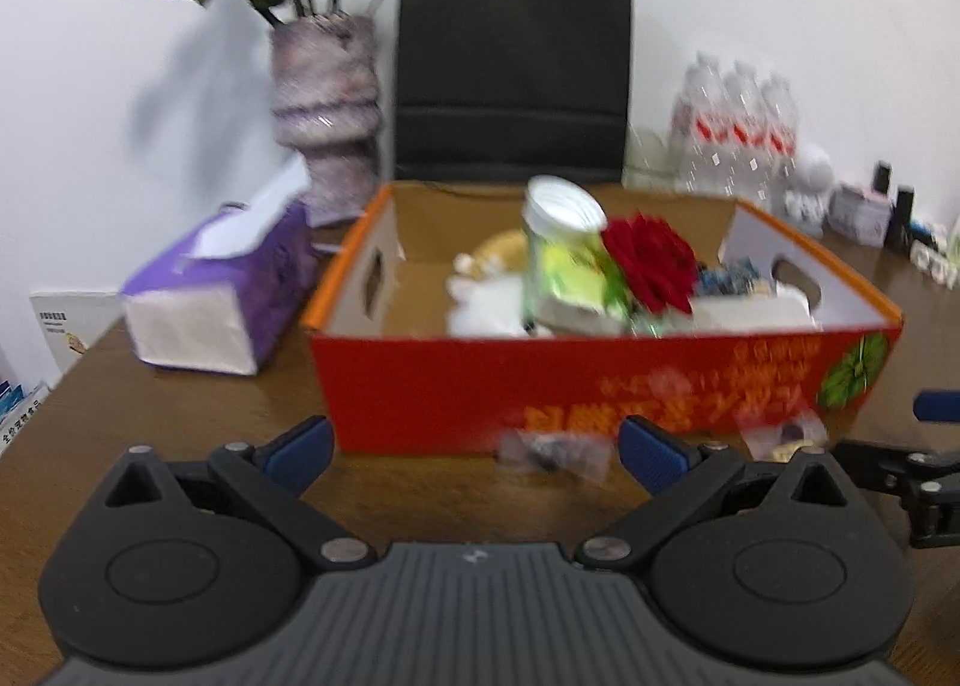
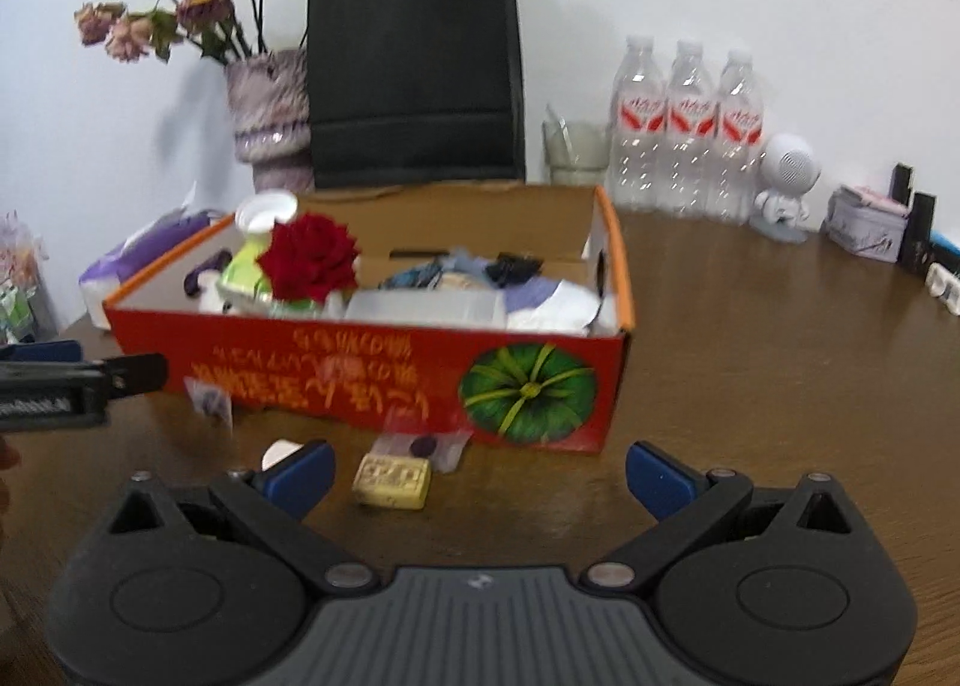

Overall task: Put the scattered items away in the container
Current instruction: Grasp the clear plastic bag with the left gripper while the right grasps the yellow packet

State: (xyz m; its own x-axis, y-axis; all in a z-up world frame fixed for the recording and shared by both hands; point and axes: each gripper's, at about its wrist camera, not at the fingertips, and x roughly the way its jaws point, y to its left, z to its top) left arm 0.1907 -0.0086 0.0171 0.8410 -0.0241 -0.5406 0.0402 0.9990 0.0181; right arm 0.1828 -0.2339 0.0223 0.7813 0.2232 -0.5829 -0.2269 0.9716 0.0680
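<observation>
A red cardboard box [image 1: 420, 386] [image 2: 372, 368] with an orange rim stands on the brown table. It holds a red rose [image 1: 651, 263] [image 2: 315, 257], a white-lidded jar [image 1: 561, 242] and several other items. In front of it lie a small clear bag [image 1: 549, 449] [image 2: 210, 401], a second clear bag [image 2: 429, 446] [image 1: 780, 434], a yellow block [image 2: 393, 482] and a small white piece [image 2: 279, 452]. My left gripper [image 1: 474, 455] is open and empty near the first bag. My right gripper [image 2: 480, 473] is open and empty, just short of the yellow block.
A purple tissue box [image 1: 222, 290] sits left of the red box. Behind stand a vase of dried flowers [image 1: 327, 116], a black paper bag [image 1: 513, 62], a glass [image 2: 576, 152], three water bottles [image 2: 684, 128], a white figurine [image 2: 783, 182] and small boxes [image 2: 870, 227].
</observation>
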